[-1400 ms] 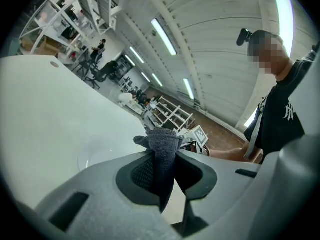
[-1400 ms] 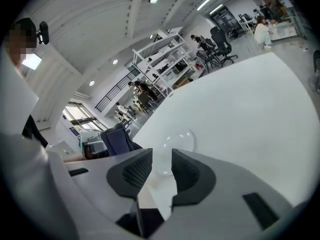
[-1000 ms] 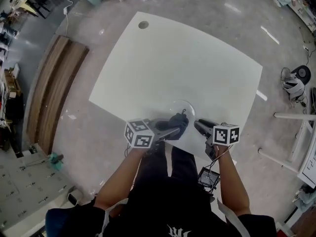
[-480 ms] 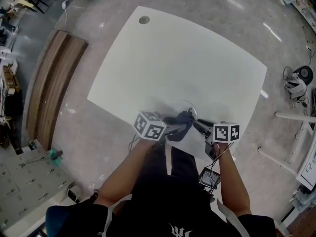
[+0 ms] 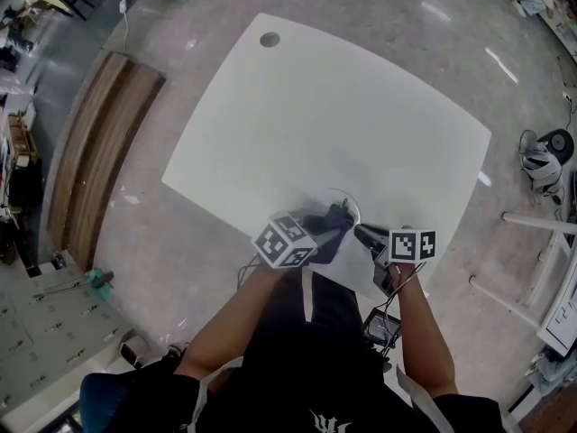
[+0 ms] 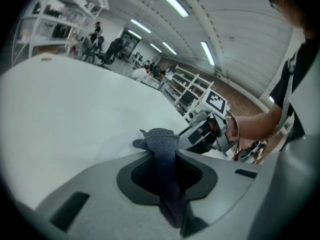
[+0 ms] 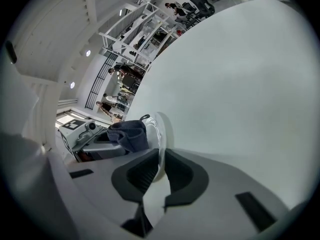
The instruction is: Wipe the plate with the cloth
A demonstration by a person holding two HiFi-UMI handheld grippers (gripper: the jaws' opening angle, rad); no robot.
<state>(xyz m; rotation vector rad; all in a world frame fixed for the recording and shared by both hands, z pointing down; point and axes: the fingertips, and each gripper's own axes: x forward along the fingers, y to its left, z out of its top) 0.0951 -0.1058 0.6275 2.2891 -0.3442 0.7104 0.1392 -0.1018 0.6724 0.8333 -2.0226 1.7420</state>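
White table (image 5: pixel 343 106), near edge under the plate (image 7: pixel 161 129). Left gripper (image 6: pixel 167 156): jaws clamped on dark cloth (image 6: pixel 159 140), which lies against the plate's face. Right gripper (image 7: pixel 159 171): jaws pinching the plate's rim. Grey floor (image 5: pixel 180 242) around.

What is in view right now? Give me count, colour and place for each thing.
table: 1, white, middle of the head view.
cable hole: 1, grey, far left corner of the table.
plate: 1, clear, at the table's near edge, rim between the jaws of the right gripper.
cloth: 1, dark grey, against the plate's face, pinched in the jaws of the left gripper.
wooden boards: 2, brown, side by side on the floor left of the table.
left gripper: 1, grey, shut on the cloth.
right gripper: 1, grey, shut on the plate.
forearms: 2, bare, behind the grippers.
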